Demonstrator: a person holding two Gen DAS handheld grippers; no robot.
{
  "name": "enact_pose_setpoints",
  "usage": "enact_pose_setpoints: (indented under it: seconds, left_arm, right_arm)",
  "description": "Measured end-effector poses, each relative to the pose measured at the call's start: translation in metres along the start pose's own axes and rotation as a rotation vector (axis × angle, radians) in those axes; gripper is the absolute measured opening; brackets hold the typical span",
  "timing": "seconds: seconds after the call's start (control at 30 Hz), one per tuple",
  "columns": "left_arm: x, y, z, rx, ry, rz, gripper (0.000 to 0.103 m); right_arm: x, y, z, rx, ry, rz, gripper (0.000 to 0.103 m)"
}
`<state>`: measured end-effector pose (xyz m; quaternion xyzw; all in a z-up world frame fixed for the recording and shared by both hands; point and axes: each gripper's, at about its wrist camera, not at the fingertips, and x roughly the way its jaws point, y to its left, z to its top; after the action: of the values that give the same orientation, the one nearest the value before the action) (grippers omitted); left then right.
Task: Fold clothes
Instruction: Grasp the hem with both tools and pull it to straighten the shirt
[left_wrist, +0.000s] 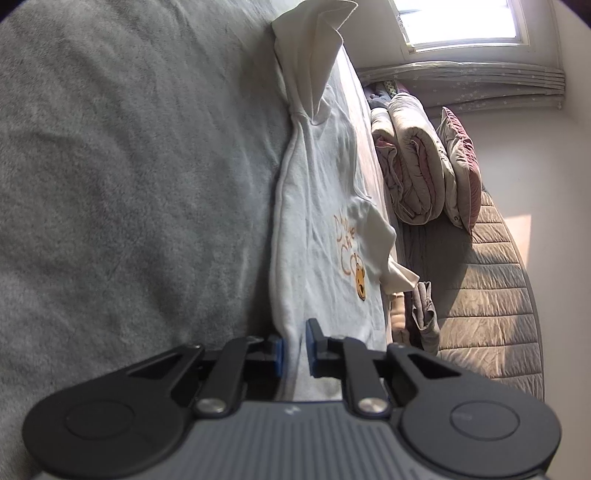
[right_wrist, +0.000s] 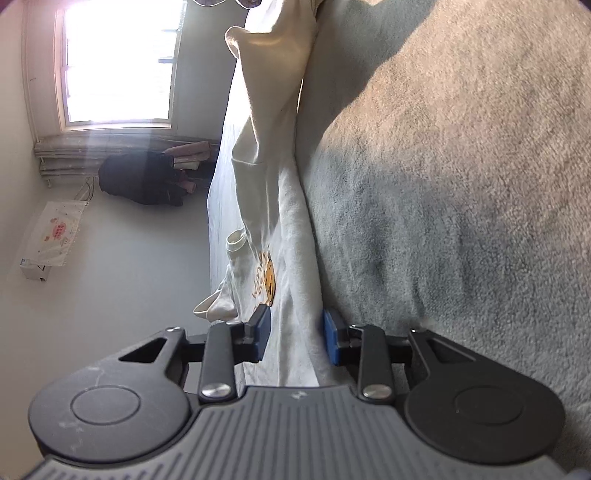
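Note:
A white sweatshirt (left_wrist: 317, 229) with an orange bear print lies on a grey fleece blanket (left_wrist: 129, 166). My left gripper (left_wrist: 294, 350) stands at the garment's near edge, its blue pads a little apart with the cloth's edge running between them. In the right wrist view the same sweatshirt (right_wrist: 284, 258) stretches away, one sleeve folded across the print. My right gripper (right_wrist: 297, 338) is open, its pads either side of the hem, the right pad against the blanket (right_wrist: 461, 184).
In the left wrist view, rolled quilts (left_wrist: 410, 162) and a pillow (left_wrist: 461, 173) lie on a quilted mat (left_wrist: 491, 295) beyond the blanket's edge. In the right wrist view a dark bag (right_wrist: 140, 177) and a printed bag (right_wrist: 55, 236) sit on the floor under a window.

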<state>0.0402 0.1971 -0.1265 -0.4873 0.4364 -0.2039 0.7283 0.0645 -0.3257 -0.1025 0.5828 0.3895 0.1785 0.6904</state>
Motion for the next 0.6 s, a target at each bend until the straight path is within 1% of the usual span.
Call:
enact_pose_setpoints:
  seconds: [0.1, 0.2, 0.23, 0.3, 0.33, 0.37, 0.43, 0.47, 0.6]
  left_arm:
    - [0.002, 0.0, 0.002, -0.003, -0.003, -0.001, 0.012]
    - [0.004, 0.001, 0.004, 0.002, -0.001, 0.008, 0.008]
    - [0.004, 0.001, 0.004, 0.003, 0.0, 0.012, 0.008]
    - [0.004, 0.0, 0.004, 0.005, 0.002, 0.017, 0.007]
    - [0.003, 0.0, 0.005, 0.005, 0.003, 0.02, 0.007]
    - [0.004, -0.001, 0.004, 0.01, 0.001, 0.028, 0.007]
    - [0.005, -0.003, 0.003, 0.018, -0.003, 0.04, 0.007]
    - [0.005, -0.004, 0.003, 0.02, -0.003, 0.044, 0.007]
    - [0.005, -0.006, 0.003, 0.027, -0.005, 0.06, 0.007]
  right_arm:
    - [0.016, 0.005, 0.0, -0.016, 0.036, 0.027, 0.037]
    - [0.027, 0.008, -0.001, -0.024, 0.051, 0.032, 0.036]
    - [0.027, 0.008, -0.001, -0.021, 0.049, 0.029, 0.034]
    - [0.021, 0.007, -0.001, 0.003, 0.033, 0.04, 0.033]
    - [0.018, 0.005, -0.001, 0.019, 0.022, 0.05, 0.029]
    - [0.01, 0.004, 0.001, 0.021, -0.004, 0.049, 0.026]
    - [-0.006, 0.004, 0.004, 0.022, -0.051, 0.05, 0.016]
    - [-0.015, 0.004, 0.006, 0.023, -0.071, 0.054, 0.015]
    - [-0.008, 0.009, 0.0, -0.014, -0.135, 0.006, 0.006]
